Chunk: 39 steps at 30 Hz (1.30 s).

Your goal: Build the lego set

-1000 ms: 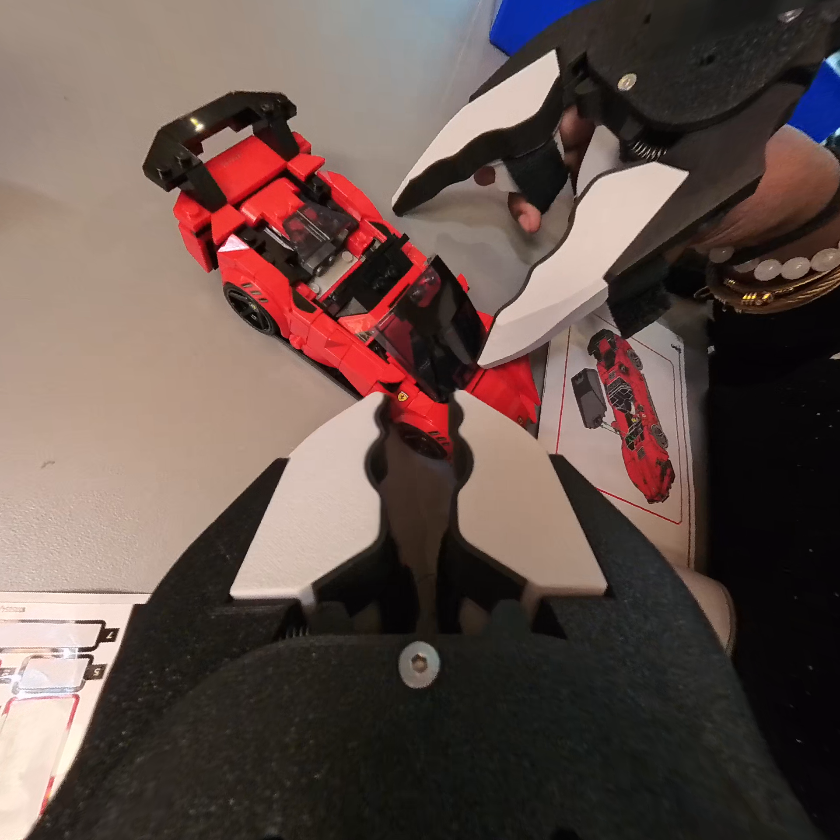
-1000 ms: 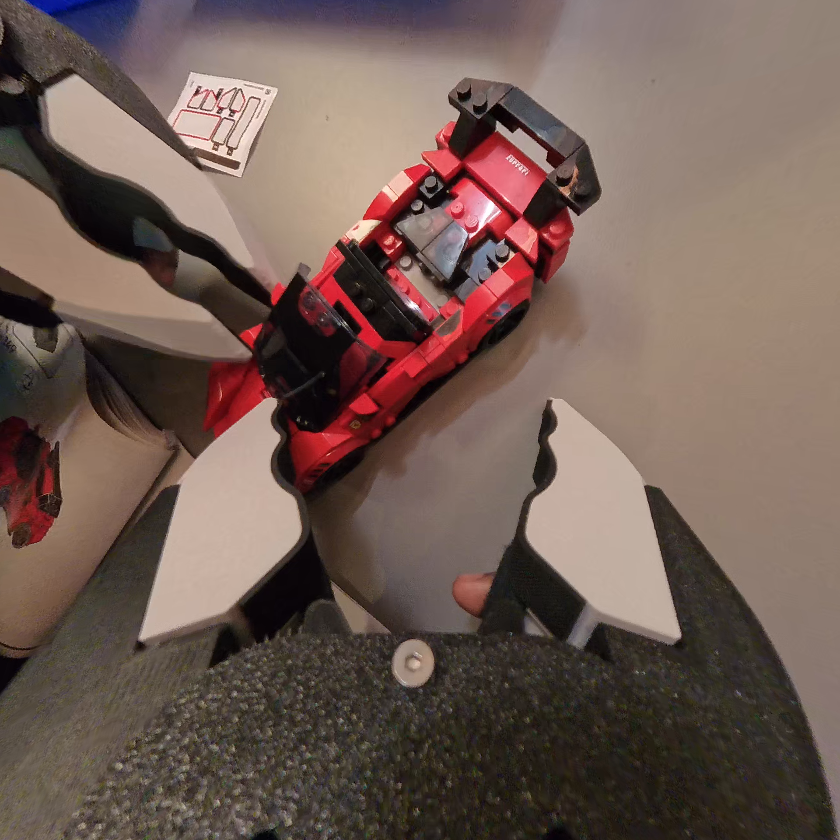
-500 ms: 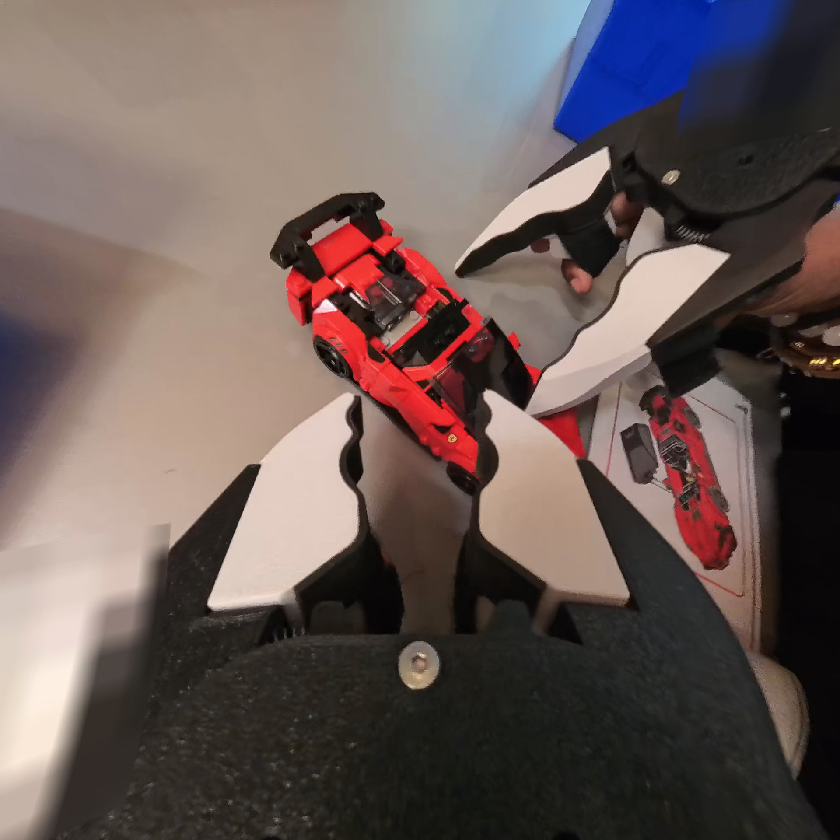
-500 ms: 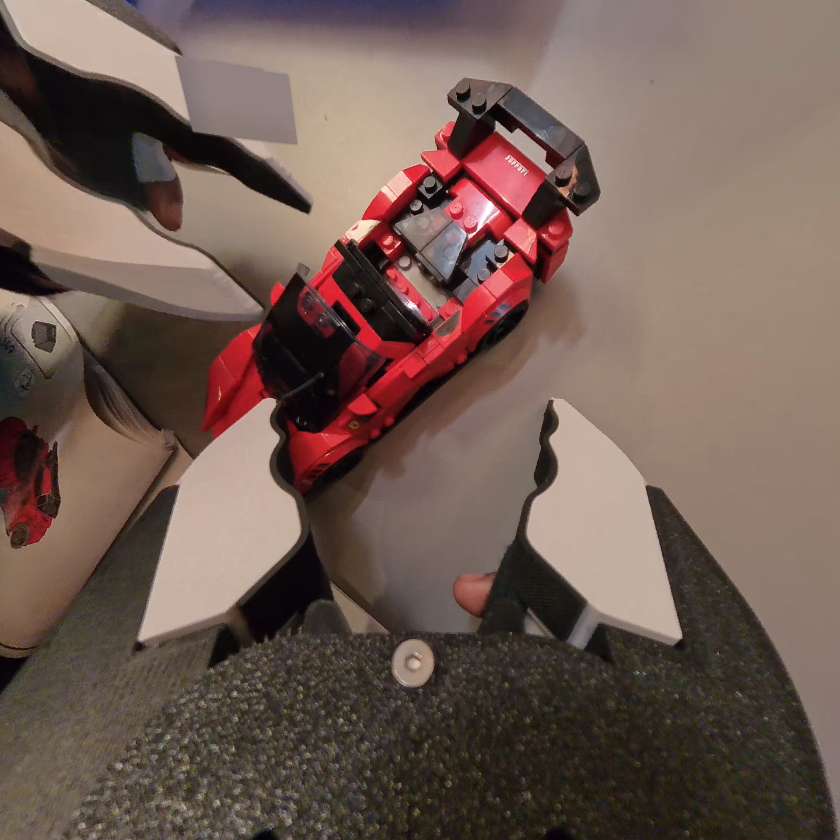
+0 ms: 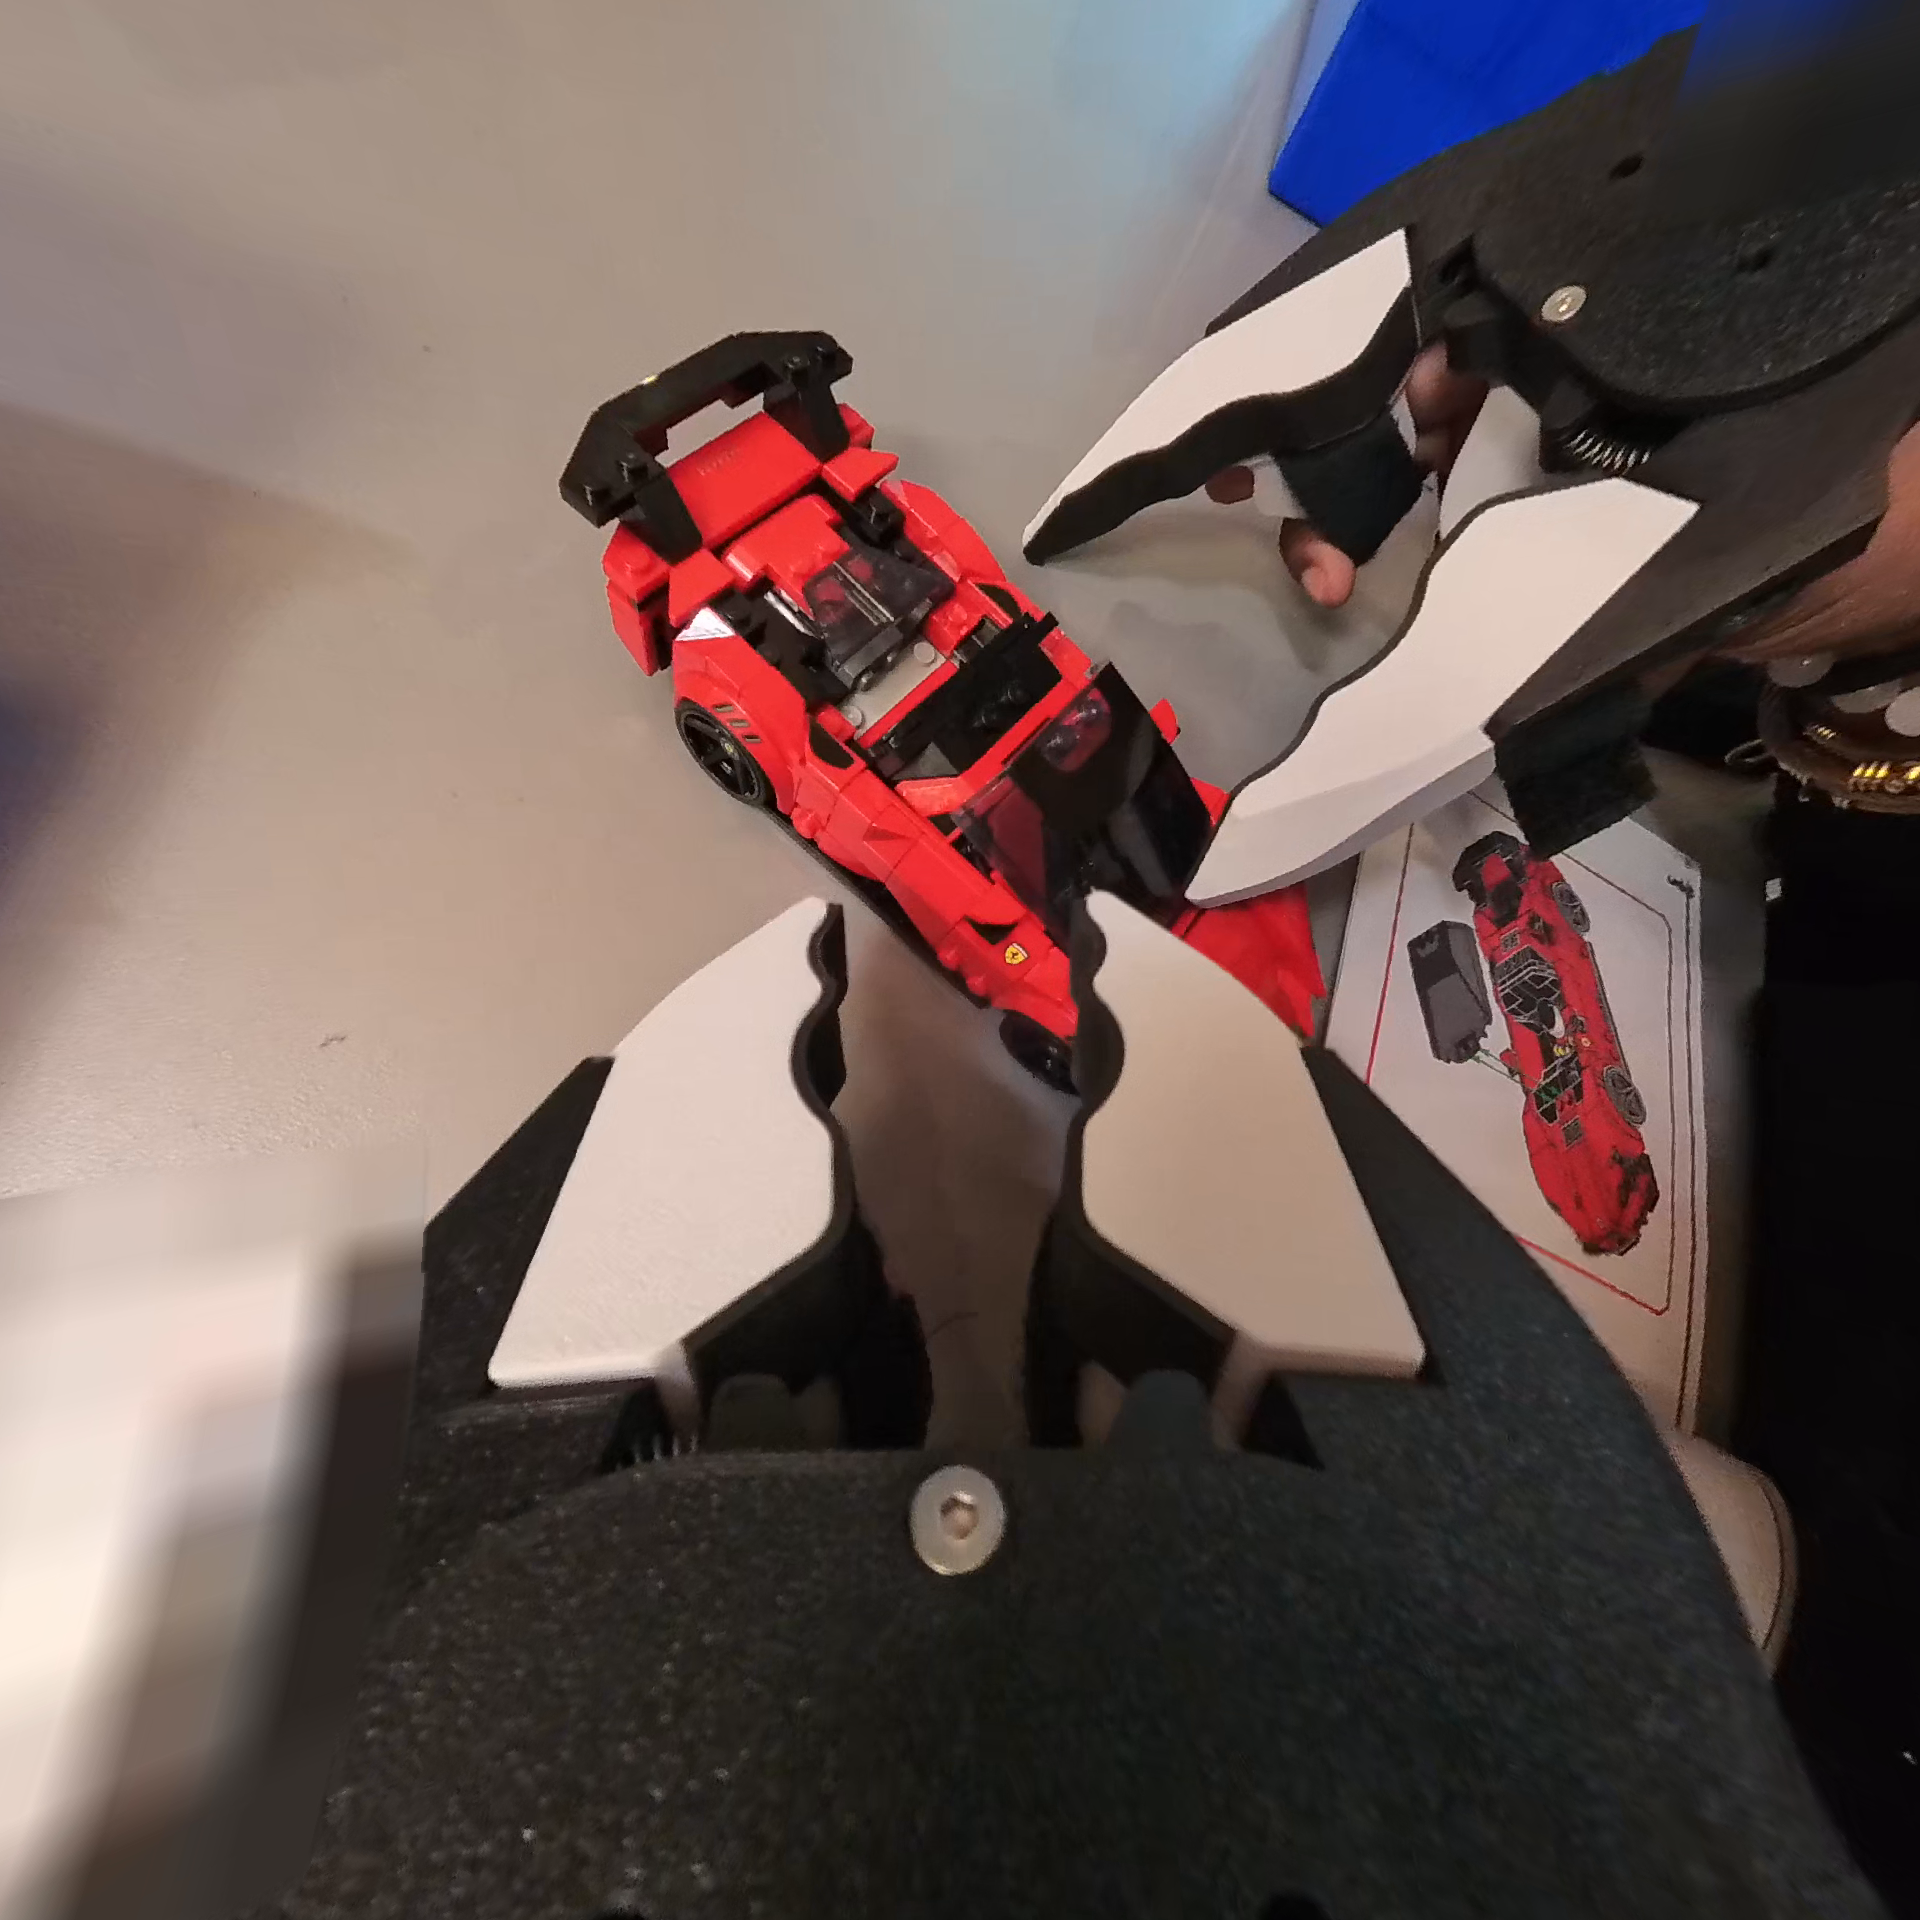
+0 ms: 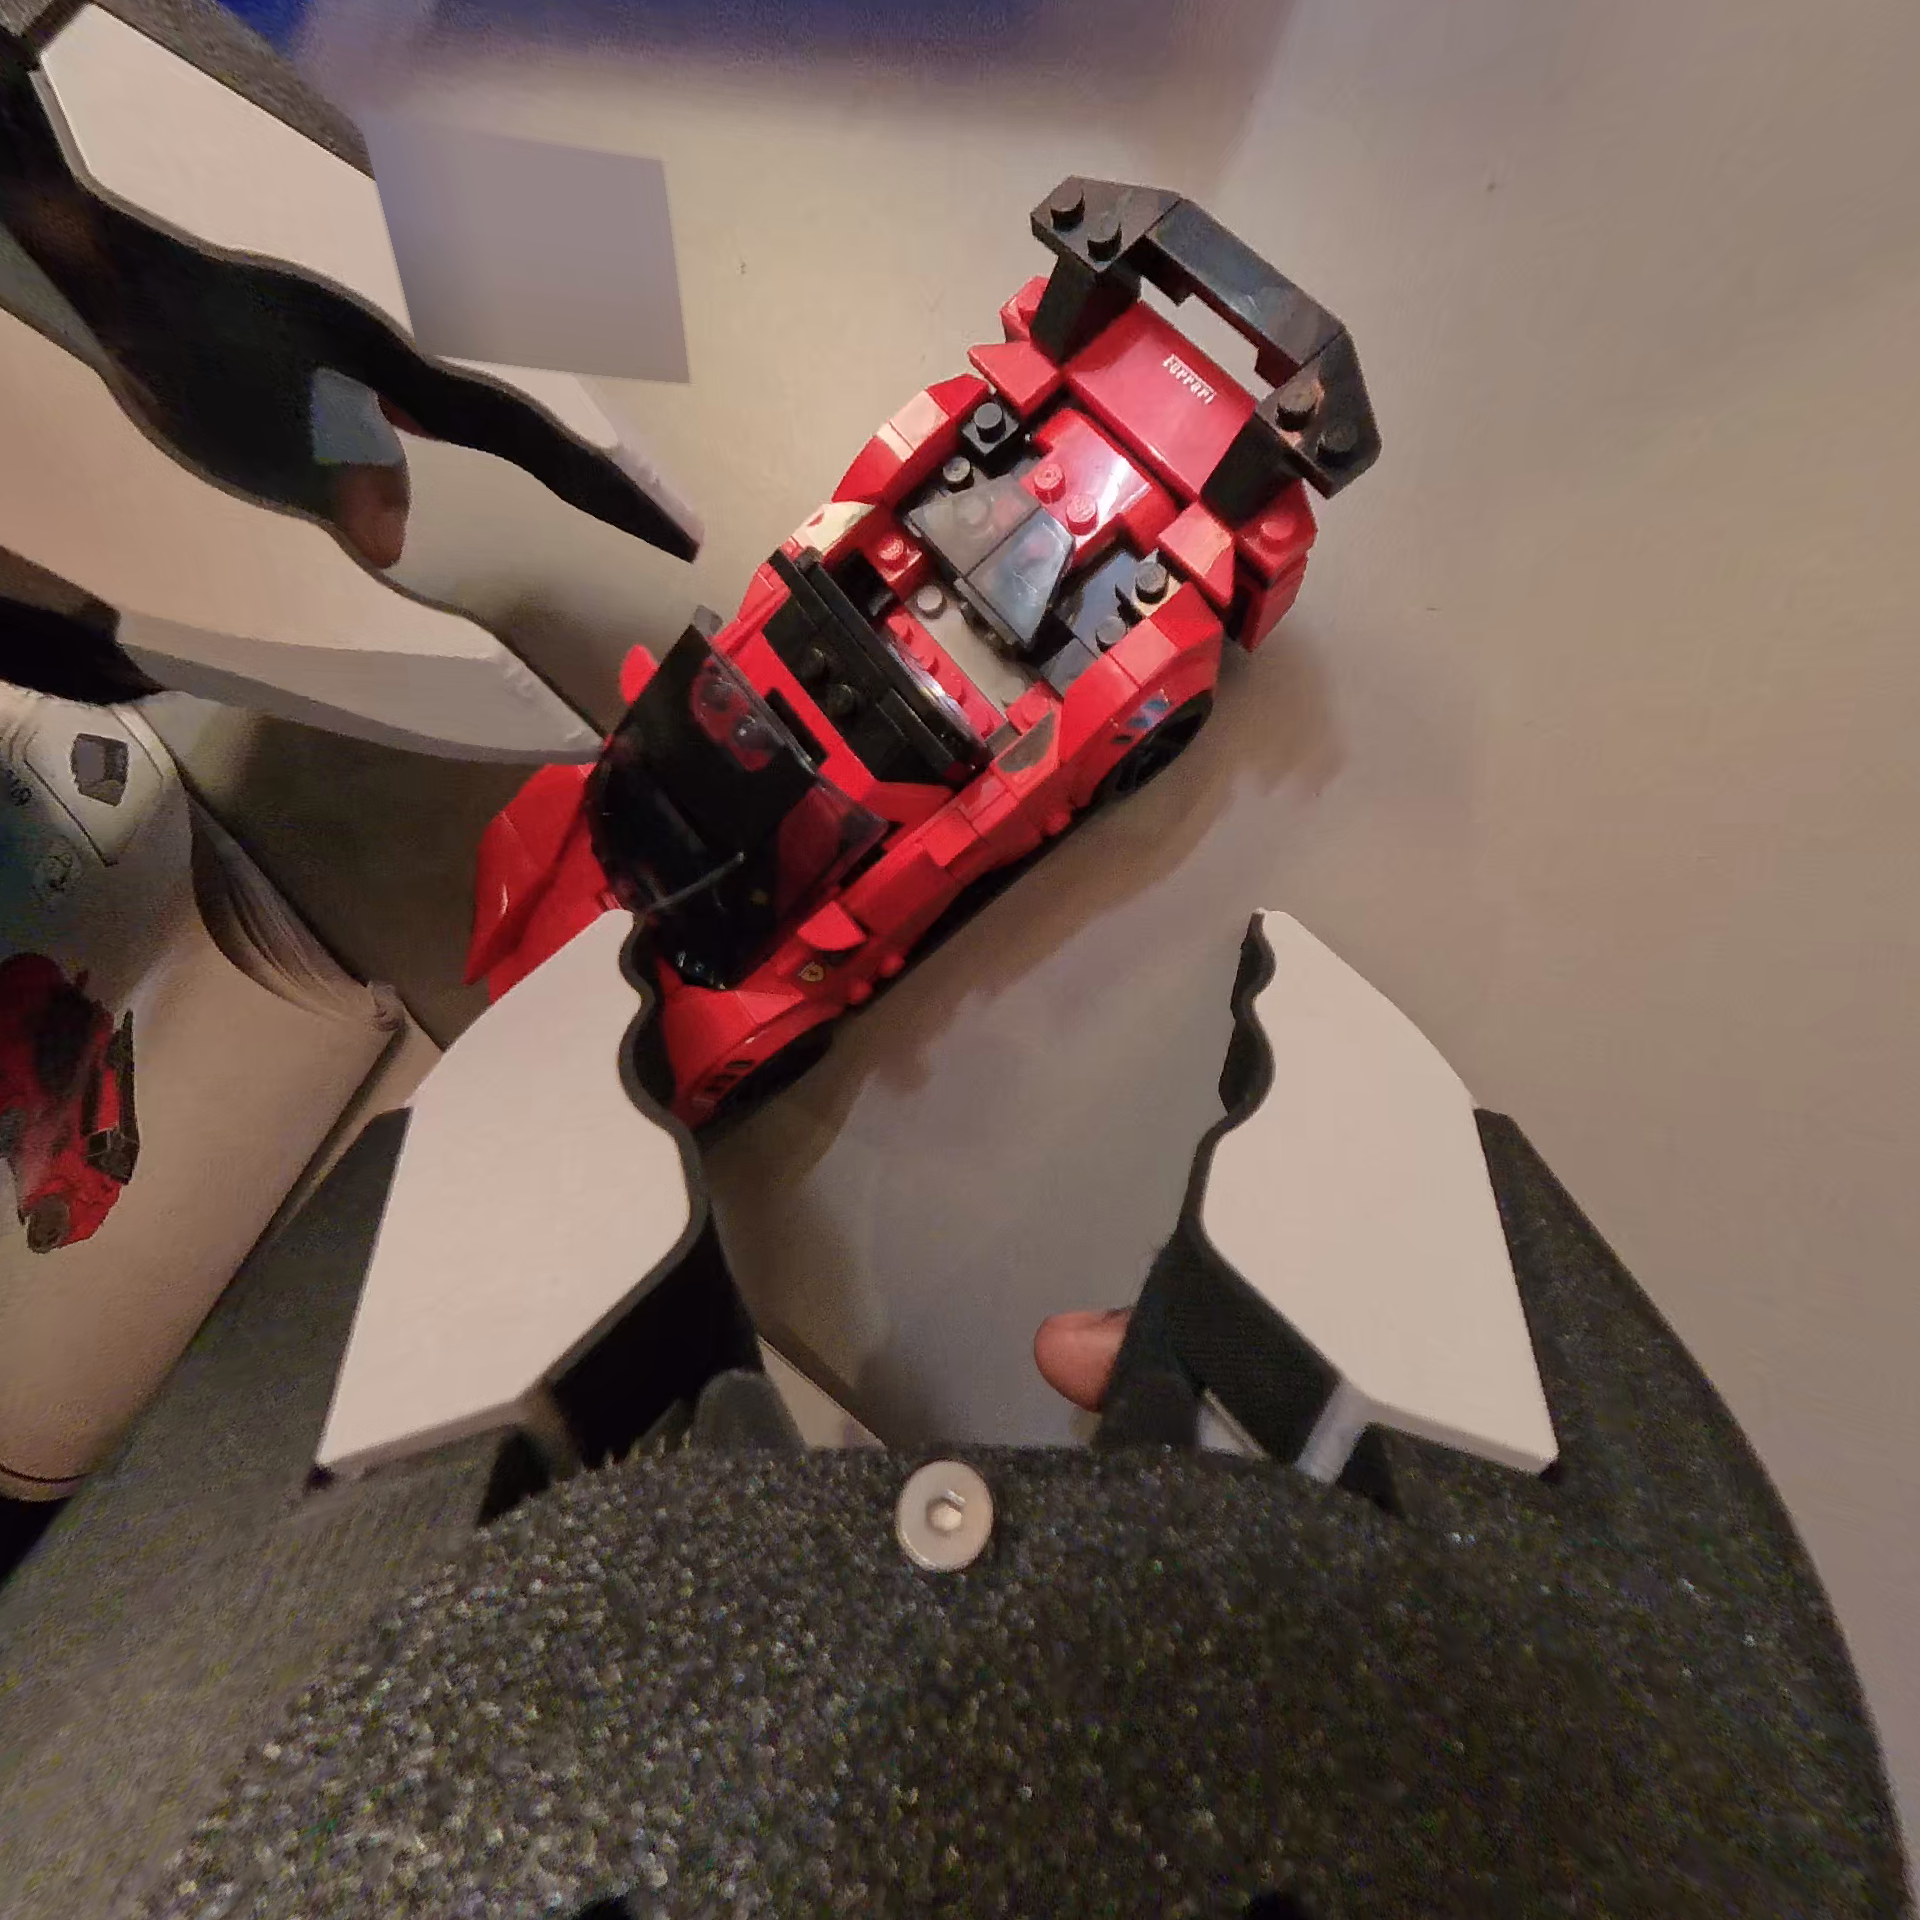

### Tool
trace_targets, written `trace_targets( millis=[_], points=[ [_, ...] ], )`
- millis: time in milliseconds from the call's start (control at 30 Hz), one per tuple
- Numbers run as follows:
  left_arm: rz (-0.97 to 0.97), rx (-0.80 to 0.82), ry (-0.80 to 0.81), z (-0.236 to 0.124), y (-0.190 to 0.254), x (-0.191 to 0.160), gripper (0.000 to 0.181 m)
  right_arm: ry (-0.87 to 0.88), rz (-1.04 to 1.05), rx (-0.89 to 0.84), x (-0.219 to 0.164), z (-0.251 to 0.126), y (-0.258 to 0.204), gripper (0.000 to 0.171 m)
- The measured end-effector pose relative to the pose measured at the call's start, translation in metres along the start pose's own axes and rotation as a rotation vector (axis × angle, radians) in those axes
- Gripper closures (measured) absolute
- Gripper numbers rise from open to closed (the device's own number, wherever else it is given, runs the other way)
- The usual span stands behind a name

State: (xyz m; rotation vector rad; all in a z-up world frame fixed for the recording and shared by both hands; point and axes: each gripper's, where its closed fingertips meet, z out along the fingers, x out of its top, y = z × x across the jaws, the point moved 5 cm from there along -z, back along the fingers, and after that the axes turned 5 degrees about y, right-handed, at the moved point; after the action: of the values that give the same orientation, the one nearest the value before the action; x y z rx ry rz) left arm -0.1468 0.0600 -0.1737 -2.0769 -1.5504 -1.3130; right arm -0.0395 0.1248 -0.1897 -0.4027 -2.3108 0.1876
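Observation:
A red Lego sports car (image 5: 831, 665) with a black rear wing lies on the grey table; it also shows in the right wrist view (image 6: 1039, 665). A dark see-through windscreen piece (image 5: 1112, 790) stands tilted up over its front, also seen from the right (image 6: 717, 790). My left gripper (image 5: 956, 935) is open and empty, its tips just short of the car's nose. My right gripper (image 6: 940, 935) is wide open and empty, with one fingertip (image 6: 582, 997) beside the car's front. In the left wrist view the right gripper (image 5: 1122, 717) hangs right of the windscreen.
An open instruction booklet (image 5: 1538, 1039) with a picture of the car lies right of the car's nose; it also shows in the right wrist view (image 6: 73, 1091). A blue box (image 5: 1455, 94) stands at the back right. The left gripper (image 6: 639, 644) reaches in from the upper left.
My left gripper has opened from nearly shut at the windscreen and drawn back from the car. The car, the windscreen and the right gripper have stayed where they were.

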Motion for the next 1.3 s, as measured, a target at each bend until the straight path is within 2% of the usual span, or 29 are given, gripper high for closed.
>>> trace_targets(
  millis=[167,333,633,1300],
  points=[
    [0.051,0.052,0.100,-0.013,-0.002,0.023,0.137,-0.003,-0.001,-0.001,0.000,0.000,0.000,0.066],
    [0.088,0.060,0.072,0.002,-0.002,0.028,0.125,-0.004,0.000,-0.001,0.000,0.000,0.000,0.066],
    [0.100,0.067,0.050,0.011,-0.004,0.025,0.135,-0.002,0.000,-0.001,0.000,0.000,0.000,0.066],
    [0.122,0.069,0.054,0.011,0.000,0.025,0.143,-0.003,0.002,-0.003,0.000,0.001,0.000,0.066]
  ],
)
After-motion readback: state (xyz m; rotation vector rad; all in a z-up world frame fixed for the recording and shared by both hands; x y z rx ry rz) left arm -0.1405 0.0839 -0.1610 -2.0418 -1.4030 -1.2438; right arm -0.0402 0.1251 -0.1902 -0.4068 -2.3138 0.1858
